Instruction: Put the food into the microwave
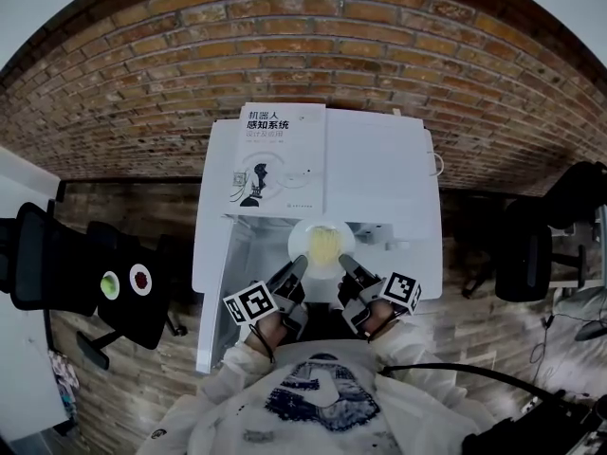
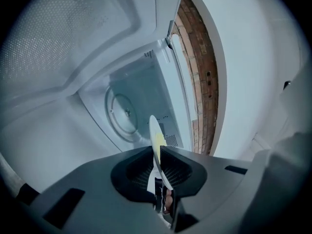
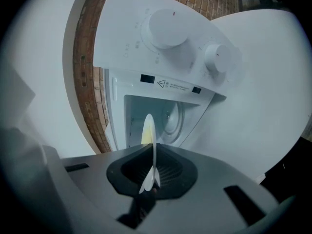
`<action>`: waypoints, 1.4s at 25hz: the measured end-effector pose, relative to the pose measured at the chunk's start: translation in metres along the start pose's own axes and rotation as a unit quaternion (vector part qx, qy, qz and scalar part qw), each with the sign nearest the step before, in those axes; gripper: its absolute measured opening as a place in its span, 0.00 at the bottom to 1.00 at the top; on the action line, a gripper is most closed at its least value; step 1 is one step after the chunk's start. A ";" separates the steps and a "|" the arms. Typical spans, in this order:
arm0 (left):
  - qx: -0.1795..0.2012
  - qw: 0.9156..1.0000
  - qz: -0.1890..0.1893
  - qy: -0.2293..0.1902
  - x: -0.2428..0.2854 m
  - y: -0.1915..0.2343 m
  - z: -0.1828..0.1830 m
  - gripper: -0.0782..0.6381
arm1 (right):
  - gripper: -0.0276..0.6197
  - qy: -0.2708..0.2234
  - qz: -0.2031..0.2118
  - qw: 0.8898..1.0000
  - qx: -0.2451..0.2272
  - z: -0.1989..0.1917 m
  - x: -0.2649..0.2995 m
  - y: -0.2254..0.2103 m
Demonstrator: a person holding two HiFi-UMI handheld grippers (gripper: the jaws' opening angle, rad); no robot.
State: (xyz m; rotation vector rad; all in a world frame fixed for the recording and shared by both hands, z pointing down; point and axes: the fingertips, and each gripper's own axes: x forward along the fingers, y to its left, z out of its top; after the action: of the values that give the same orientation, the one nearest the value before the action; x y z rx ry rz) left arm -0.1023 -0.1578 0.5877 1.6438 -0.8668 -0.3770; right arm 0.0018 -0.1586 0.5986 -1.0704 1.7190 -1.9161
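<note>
White plate (image 1: 325, 243) with yellow food (image 1: 324, 246), gripped at opposite sides of its rim by both grippers and held at the mouth of the microwave (image 1: 379, 173), short of the turntable (image 2: 124, 112).

Left gripper (image 2: 158, 152): jaws closed on the plate rim, which runs edge-on between them. The stretch of rim deepest in the jaws lies in shadow and is hard to make out.

Right gripper (image 3: 152, 152): jaws likewise closed on the rim, which is seen only as a pale sliver. The food shows as a narrow yellow strip just beyond the jaw tips.

In both gripper views the edge-on angle hides the plate's face, and the grey gripper body cuts off everything nearer than the jaws.

Ahead of the left jaws is the open cavity with the round turntable at its far end. To their left is the perforated inner face of the open door (image 2: 58, 33). Ahead of the right jaws is the cavity opening, and beyond them, higher in that view, the control panel with a large knob (image 3: 165, 28) and a small knob (image 3: 220, 57).

A book (image 1: 280, 159) lies flat on the microwave top, well beyond both jaws. Whatever carries the microwave is hidden beneath it. Brick (image 1: 285, 45) fills the background, with black chairs (image 1: 38, 259) far out to either side of the grippers.
</note>
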 end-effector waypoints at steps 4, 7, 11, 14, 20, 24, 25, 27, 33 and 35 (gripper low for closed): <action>-0.014 1.000 0.004 0.001 0.007 0.013 0.004 0.18 | 0.07 0.000 -0.004 1.000 0.002 0.005 0.011 -0.008; -0.016 1.000 0.011 0.000 0.013 0.021 0.007 0.18 | 0.07 -0.006 -0.007 1.000 0.008 0.008 0.018 -0.016; -0.014 1.000 0.021 -0.002 0.022 0.032 0.013 0.18 | 0.07 -0.008 -0.013 1.000 0.010 0.014 0.029 -0.023; -0.010 1.000 0.026 0.002 0.028 0.039 0.014 0.18 | 0.07 -0.005 -0.014 1.000 0.010 0.018 0.035 -0.029; -0.009 0.999 0.037 0.006 0.036 0.052 0.017 0.18 | 0.07 -0.007 -0.018 1.000 0.021 0.023 0.045 -0.040; -0.013 0.999 0.044 0.004 0.044 0.059 0.022 0.18 | 0.07 -0.011 -0.022 0.999 0.025 0.028 0.053 -0.046; -0.014 0.999 0.046 0.003 0.045 0.062 0.023 0.18 | 0.07 -0.012 -0.023 0.999 0.026 0.029 0.055 -0.047; -0.014 0.999 0.050 0.001 0.048 0.065 0.026 0.18 | 0.07 -0.014 -0.025 0.999 0.027 0.031 0.059 -0.049; -0.013 0.998 0.061 -0.001 0.053 0.076 0.033 0.18 | 0.07 -0.019 -0.029 0.999 0.032 0.032 0.069 -0.056; -0.012 0.998 0.065 -0.002 0.053 0.080 0.035 0.18 | 0.07 -0.021 -0.029 0.999 0.035 0.032 0.073 -0.059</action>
State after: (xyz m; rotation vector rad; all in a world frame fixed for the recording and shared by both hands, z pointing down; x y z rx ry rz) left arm -0.1162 -0.2237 0.6651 1.5563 -0.9642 -0.2986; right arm -0.0097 -0.2191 0.6754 -1.1383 1.6031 -1.9589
